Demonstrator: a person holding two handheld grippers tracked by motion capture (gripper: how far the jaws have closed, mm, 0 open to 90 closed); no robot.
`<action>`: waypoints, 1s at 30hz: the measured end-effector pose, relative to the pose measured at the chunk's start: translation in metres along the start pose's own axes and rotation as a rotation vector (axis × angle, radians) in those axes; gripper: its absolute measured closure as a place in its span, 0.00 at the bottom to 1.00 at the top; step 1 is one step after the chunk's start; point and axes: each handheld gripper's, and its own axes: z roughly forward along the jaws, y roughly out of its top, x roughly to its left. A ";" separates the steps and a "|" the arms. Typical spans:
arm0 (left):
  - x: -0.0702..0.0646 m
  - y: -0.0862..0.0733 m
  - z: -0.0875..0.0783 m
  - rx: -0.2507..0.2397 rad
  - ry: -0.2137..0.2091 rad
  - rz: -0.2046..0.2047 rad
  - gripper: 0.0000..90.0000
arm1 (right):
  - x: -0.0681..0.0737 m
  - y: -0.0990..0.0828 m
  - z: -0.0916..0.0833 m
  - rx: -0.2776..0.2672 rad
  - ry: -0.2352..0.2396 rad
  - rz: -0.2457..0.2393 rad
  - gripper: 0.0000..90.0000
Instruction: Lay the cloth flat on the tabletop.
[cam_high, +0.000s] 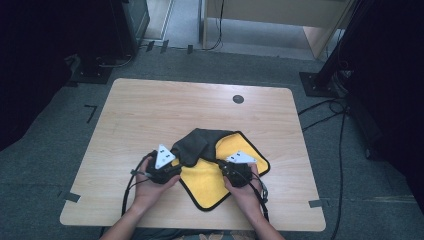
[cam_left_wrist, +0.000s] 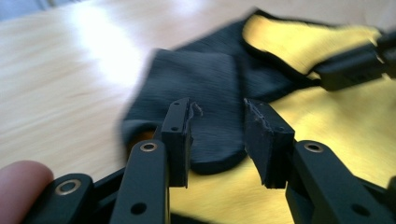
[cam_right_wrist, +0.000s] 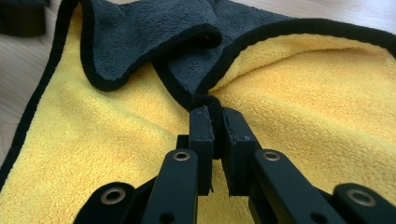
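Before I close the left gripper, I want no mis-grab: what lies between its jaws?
In the left gripper view, a dark grey fold of the cloth lies between the open jaws of the left gripper, with its yellow side underneath.

Yellow-and-grey cloth (cam_high: 220, 165) with black edging lies partly folded on the table's near middle.

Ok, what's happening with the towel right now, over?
Right tool shut on the towel's black edge. Left tool open over the grey folded flap, not gripping. Towel half folded on the table. Nothing in the way.
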 end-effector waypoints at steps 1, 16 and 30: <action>-0.004 0.000 0.008 0.020 -0.003 0.010 0.67 | 0.001 0.000 0.000 -0.001 0.001 -0.001 0.93; 0.012 0.008 0.029 0.101 0.102 0.041 0.99 | -0.006 0.021 -0.002 -0.073 0.014 -0.074 0.94; 0.139 0.012 -0.006 -0.065 0.248 -0.386 0.69 | -0.060 0.136 0.016 -0.250 -0.123 0.103 0.58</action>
